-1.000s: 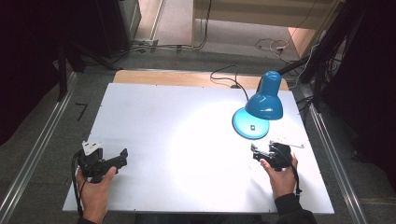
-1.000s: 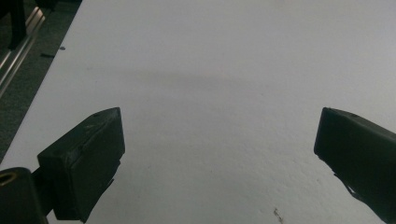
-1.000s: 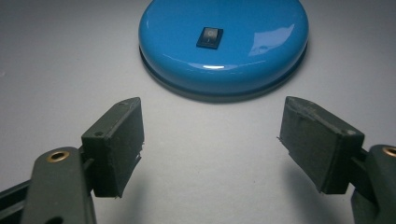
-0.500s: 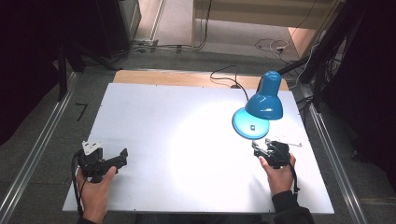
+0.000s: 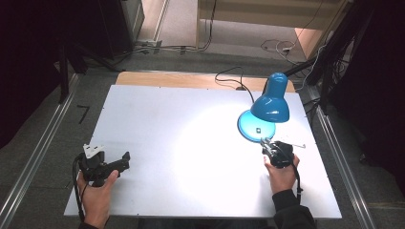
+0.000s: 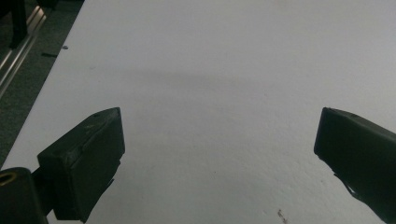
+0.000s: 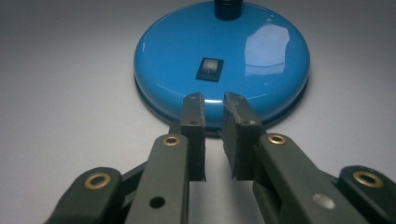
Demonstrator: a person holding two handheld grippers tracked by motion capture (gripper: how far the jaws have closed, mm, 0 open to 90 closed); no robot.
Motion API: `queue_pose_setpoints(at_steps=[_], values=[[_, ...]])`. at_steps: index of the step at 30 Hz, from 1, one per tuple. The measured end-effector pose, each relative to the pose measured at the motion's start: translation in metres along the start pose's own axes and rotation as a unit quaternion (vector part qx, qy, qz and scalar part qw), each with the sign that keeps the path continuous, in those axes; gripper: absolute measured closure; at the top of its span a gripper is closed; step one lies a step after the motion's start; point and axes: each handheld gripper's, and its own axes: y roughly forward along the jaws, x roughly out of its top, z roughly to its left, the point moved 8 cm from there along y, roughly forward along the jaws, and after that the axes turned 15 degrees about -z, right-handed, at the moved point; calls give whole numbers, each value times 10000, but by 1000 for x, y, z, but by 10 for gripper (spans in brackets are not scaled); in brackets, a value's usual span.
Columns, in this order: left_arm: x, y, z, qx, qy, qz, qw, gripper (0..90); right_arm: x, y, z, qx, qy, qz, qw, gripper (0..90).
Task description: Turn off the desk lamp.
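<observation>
A blue desk lamp [image 5: 271, 105] stands lit at the table's right, its round base [image 7: 219, 56] carrying a small black rocker switch [image 7: 209, 69]. My right gripper [image 7: 212, 100] sits low on the table right in front of the base, with its jaws drawn almost together, a thin gap between them and nothing held. Its tips reach the base's near rim, just short of the switch. In the high view the right gripper [image 5: 264, 144] points at the lamp base [image 5: 250, 131]. My left gripper [image 5: 125, 160] rests at the front left, jaws wide open [image 6: 219, 126] over bare white table.
The white table top [image 5: 181, 143] is brightly lit in the middle by the lamp. The lamp's black cable [image 5: 234, 81] runs off the far edge. Metal rails [image 5: 38, 152] flank the table on both sides.
The right gripper has crept forward towards the lamp base. The left gripper has stayed in place.
</observation>
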Motion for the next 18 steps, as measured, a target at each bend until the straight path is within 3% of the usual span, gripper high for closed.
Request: queue_pose_setpoints(at_steps=[4, 18], values=[[-1, 0, 0, 6, 7, 18, 10000, 23, 3, 5, -1, -72, 33, -89, 9999, 869], [-1, 1, 0, 2, 2, 18, 10000, 22, 4, 17, 7, -74, -2, -151, 9999, 873]])
